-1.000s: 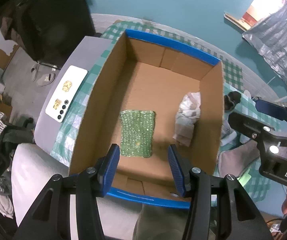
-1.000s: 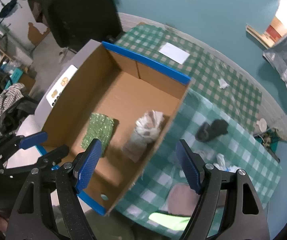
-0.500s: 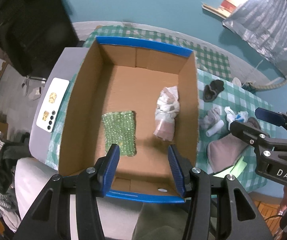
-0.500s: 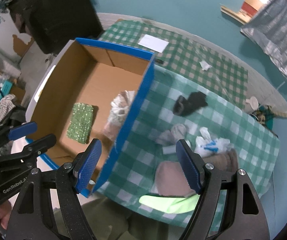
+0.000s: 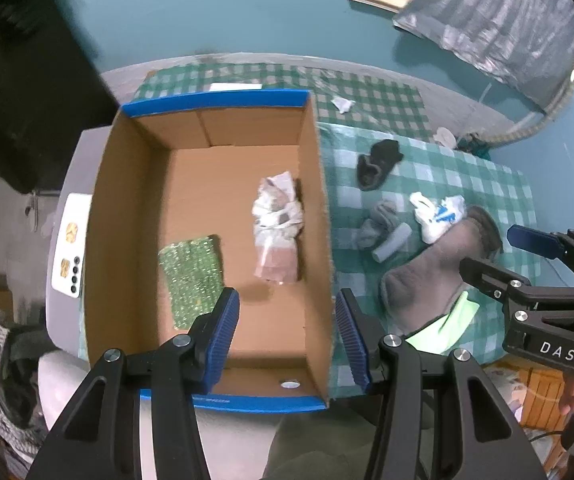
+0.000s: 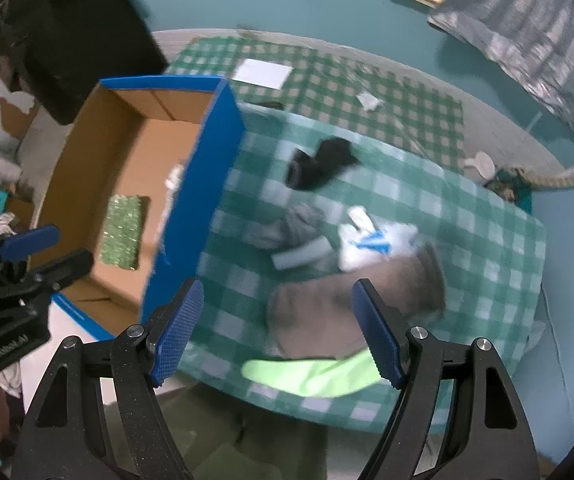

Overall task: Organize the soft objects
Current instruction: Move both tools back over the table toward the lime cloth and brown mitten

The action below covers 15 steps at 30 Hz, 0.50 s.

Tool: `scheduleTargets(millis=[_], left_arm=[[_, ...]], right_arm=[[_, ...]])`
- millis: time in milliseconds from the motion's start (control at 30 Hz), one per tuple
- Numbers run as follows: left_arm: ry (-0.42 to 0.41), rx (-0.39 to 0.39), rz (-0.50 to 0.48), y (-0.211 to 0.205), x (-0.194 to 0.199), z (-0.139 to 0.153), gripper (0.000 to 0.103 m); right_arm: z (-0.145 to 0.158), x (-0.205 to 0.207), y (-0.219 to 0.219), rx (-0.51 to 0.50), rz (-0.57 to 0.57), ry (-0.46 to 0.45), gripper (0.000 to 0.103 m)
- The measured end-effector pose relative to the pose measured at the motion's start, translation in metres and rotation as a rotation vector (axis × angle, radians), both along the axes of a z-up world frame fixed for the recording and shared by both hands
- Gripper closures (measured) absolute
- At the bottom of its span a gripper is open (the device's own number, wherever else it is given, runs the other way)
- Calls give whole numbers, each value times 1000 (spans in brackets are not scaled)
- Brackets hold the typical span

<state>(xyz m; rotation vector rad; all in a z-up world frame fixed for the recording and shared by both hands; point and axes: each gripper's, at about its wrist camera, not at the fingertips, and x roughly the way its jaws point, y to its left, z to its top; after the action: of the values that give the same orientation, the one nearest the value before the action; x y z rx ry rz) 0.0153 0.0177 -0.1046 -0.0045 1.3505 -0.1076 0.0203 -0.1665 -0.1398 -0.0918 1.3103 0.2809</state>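
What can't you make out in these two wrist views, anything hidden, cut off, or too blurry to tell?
- Right wrist view: the crumpled white bundle in the cardboard box is mostly hidden by the box's blue wall.
- Right wrist view: motion blur smears the grey-brown cloth and white sock; their folds are unreadable.
- Left wrist view: the lime-green item lies partly under the grey-brown cloth, so its shape is unclear.
- Left wrist view: the phone's markings are too small.

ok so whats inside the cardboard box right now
Inside the cardboard box: a green sparkly cloth lying flat and a crumpled white and pink bundle. The left gripper covers some of the near floor.
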Motion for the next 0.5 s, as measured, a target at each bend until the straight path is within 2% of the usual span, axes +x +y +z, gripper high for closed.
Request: scheduleTargets(millis=[500], left_arm=[[31,5,-130,-48,-1,-13,52]], right_arm=[[-25,-23,-68,-1,-165,74,26]])
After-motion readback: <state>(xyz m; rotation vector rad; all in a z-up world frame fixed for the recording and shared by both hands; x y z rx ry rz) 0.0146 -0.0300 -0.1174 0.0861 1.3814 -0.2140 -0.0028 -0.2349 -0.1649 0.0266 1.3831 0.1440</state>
